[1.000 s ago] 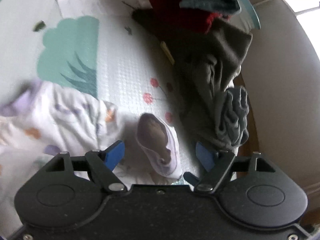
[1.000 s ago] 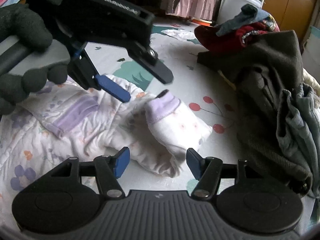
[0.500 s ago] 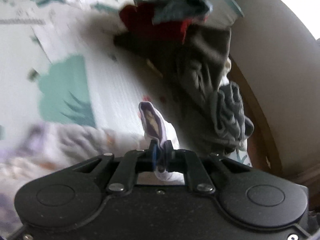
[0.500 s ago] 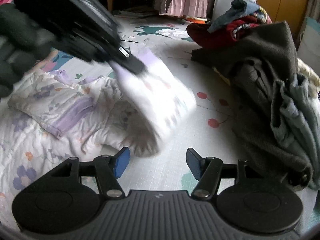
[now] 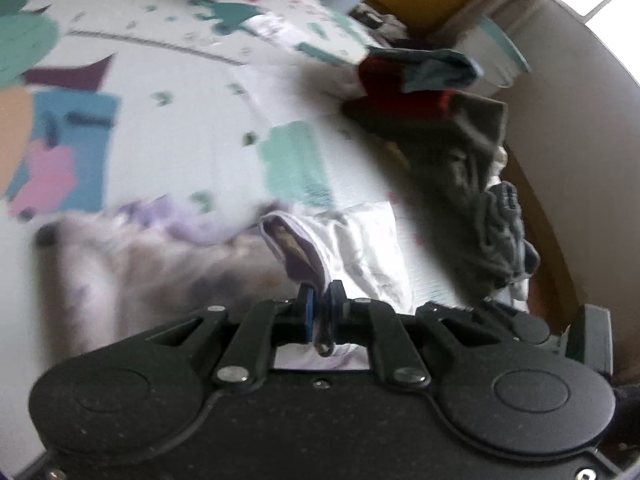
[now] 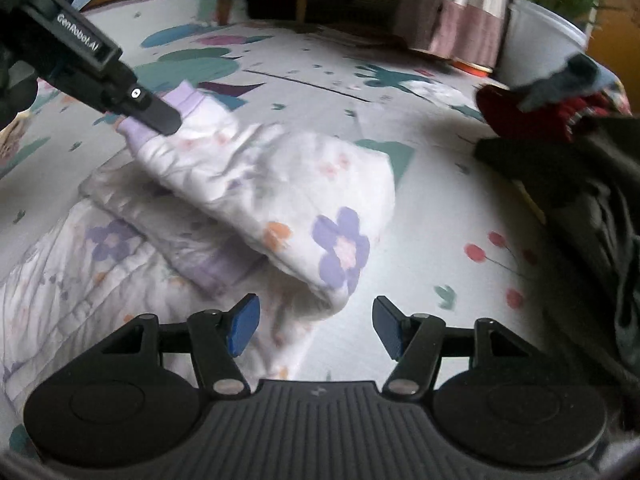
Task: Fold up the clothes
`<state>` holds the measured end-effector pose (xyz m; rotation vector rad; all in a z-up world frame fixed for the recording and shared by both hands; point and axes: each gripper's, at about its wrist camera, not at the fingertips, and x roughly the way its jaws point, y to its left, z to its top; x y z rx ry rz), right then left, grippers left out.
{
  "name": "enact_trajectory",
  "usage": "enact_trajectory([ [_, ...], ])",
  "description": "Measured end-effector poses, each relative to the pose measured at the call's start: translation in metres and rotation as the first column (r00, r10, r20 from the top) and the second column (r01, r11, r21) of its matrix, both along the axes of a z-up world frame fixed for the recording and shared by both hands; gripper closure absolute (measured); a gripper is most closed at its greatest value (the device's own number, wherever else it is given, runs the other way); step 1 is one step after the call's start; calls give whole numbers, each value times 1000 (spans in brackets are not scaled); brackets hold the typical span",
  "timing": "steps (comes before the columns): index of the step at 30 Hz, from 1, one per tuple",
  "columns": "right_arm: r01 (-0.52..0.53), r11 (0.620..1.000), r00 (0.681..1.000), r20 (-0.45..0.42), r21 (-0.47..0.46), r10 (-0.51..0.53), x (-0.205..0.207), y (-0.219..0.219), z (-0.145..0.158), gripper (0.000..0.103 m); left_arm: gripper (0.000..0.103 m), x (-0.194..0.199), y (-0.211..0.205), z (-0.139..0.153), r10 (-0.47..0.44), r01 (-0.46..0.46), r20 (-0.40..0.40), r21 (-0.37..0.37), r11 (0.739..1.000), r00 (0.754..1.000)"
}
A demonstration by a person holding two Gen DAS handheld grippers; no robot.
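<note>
A white child's garment with purple flowers lies on the patterned play mat. My left gripper is shut on the lilac cuff of its sleeve and holds it lifted over the garment's body; in the right wrist view the left gripper shows at the upper left with the cuff in it. The sleeve drapes in a fold across the garment. My right gripper is open and empty, low over the mat just in front of the fold.
A pile of dark clothes with a red item on top lies on the mat's right side; it also shows in the left wrist view. A white pot stands behind it. A wall borders the right.
My left gripper shut on the sleeve cuff, lifted it and carried it left and back across the garment. My right gripper stayed open and moved slightly forward.
</note>
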<state>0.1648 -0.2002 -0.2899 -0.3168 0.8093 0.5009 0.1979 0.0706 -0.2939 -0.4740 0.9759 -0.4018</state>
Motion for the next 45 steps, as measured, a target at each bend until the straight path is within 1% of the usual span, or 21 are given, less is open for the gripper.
enact_trajectory([
  [3, -34, 999, 999, 0, -19, 34, 2, 12, -1, 40, 97, -8, 17, -5, 34, -34, -6, 5, 999, 999],
  [6, -59, 998, 998, -14, -33, 59, 5, 19, -3, 40, 97, -12, 25, -10, 42, -42, -3, 33, 999, 999],
  [9, -75, 997, 997, -13, -20, 74, 7, 19, -1, 42, 98, -16, 29, -15, 43, -43, -12, 59, 997, 999],
  [13, -71, 995, 997, -24, 64, 72, 10, 7, 2, 44, 97, -23, 33, -21, 26, -26, 3, 102, 994, 1000],
  [14, -54, 994, 998, -33, 93, 57, 13, 3, 3, 46, 97, -25, 33, -22, 20, -21, 13, 116, 993, 1000],
  [16, -19, 990, 998, -48, 141, 26, 18, -4, 5, 54, 97, -25, 33, -23, 1, -5, 29, 139, 990, 1000],
  [18, 0, 987, 999, -47, 160, 8, 25, -7, 8, 54, 97, -27, 32, -24, -21, 13, 45, 168, 986, 999],
  [22, -54, 991, 998, -17, 123, 57, 37, 5, 8, 54, 97, -30, 29, -26, -67, 48, 74, 229, 972, 995],
  [26, -113, 991, 993, -33, 68, 116, 49, 22, -1, 54, 97, -32, 28, -31, -94, 66, 85, 288, 955, 992],
  [30, -173, 985, 983, -54, 13, 173, 62, 40, -9, 54, 96, -33, 27, -40, -85, 57, 74, 326, 944, 994],
  [31, -188, 982, 981, -59, 0, 187, 65, 44, -12, 54, 93, -33, 28, -42, -75, 50, 62, 338, 940, 995],
  [32, -203, 979, 977, -65, -14, 201, 68, 48, -14, 54, 87, -33, 30, -43, -62, 42, 48, 351, 936, 997],
  [33, -220, 975, 975, -49, -27, 218, 66, 50, -14, 54, 86, -33, 31, -44, -50, 34, 35, 363, 931, 998],
  [35, -249, 968, 968, -20, -41, 249, 61, 50, -9, 54, 85, -36, 39, -35, -22, 3, 48, 372, 928, 999],
  [38, -267, 964, 964, 3, 0, 267, 56, 46, 4, 54, 85, -48, 39, -15, -54, -11, 140, 428, 904, 989],
  [39, -292, 956, 956, 14, -12, 292, 54, 48, 7, 54, 85, -51, 37, -9, -83, -1, 172, 437, 899, 982],
  [40, -322, 946, 946, 21, -29, 322, 52, 51, 10, 54, 84, -52, 33, -5, -111, 19, 190, 429, 903, 976],
  [42, -367, 929, 930, 14, -59, 368, 54, 60, 15, 54, 71, -48, 19, -2, -183, 82, 217, 404, 911, 959],
  [43, -387, 919, 921, 8, -73, 389, 56, 65, 17, 54, 57, -45, 12, -1, -221, 114, 236, 395, 912, 946],
  [44, -396, 915, 918, -1, -72, 397, 60, 69, 19, 53, 46, -42, 6, -2, -259, 147, 256, 386, 911, 931],
  [45, -394, 917, 919, -2, -65, 395, 64, 71, 19, 48, 46, -39, 1, -5, -292, 170, 262, 403, 899, 920],
])
